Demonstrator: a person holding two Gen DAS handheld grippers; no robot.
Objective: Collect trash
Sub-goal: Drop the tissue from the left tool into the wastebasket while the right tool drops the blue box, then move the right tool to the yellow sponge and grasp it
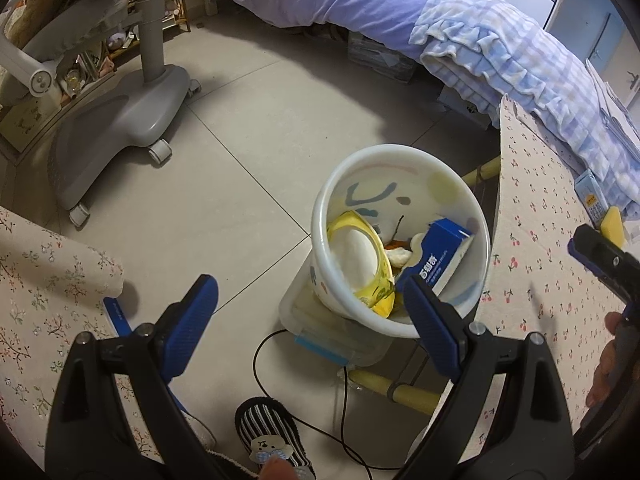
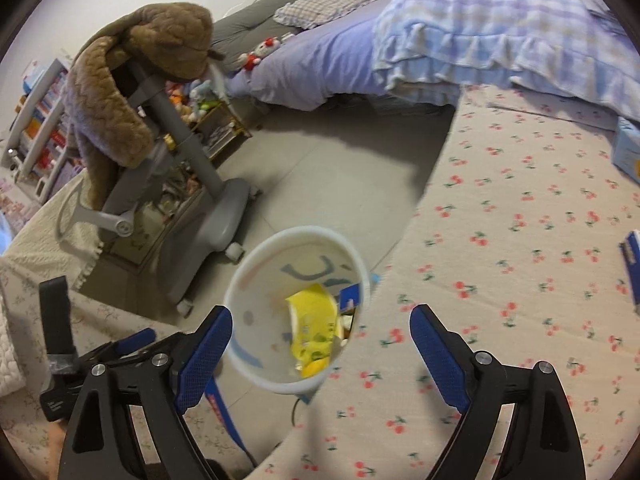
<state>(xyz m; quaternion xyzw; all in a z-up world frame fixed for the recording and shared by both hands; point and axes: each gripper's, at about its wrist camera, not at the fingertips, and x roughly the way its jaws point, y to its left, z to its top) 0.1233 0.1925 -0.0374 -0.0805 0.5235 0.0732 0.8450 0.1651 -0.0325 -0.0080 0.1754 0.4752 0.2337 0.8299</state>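
A white trash bin [image 1: 320, 216] with a cartoon face stands tilted on the floor beside the cherry-print table [image 1: 540, 240]. Inside it lie a yellow wrapper [image 1: 360, 256] and a blue box [image 1: 440, 256]. My left gripper [image 1: 308, 286] hangs open just above the bin's near rim, with nothing between its fingers. In the right wrist view the same bin [image 2: 244, 276] shows the yellow wrapper [image 2: 316, 320] below my right gripper [image 2: 320, 314], which is open and empty over the bin and the table's edge. A small carton [image 1: 592, 196] and a yellow piece [image 1: 614, 220] rest on the table.
A grey wheeled chair base [image 1: 120, 128] stands on the tiled floor to the left. The bin rests on a clear plastic box [image 1: 320, 332]. A black cable [image 1: 260, 360] and a striped slipper [image 1: 272, 432] lie near my feet. A bed [image 2: 440, 40] fills the back. A blue box [image 2: 630, 268] lies at the table's right edge.
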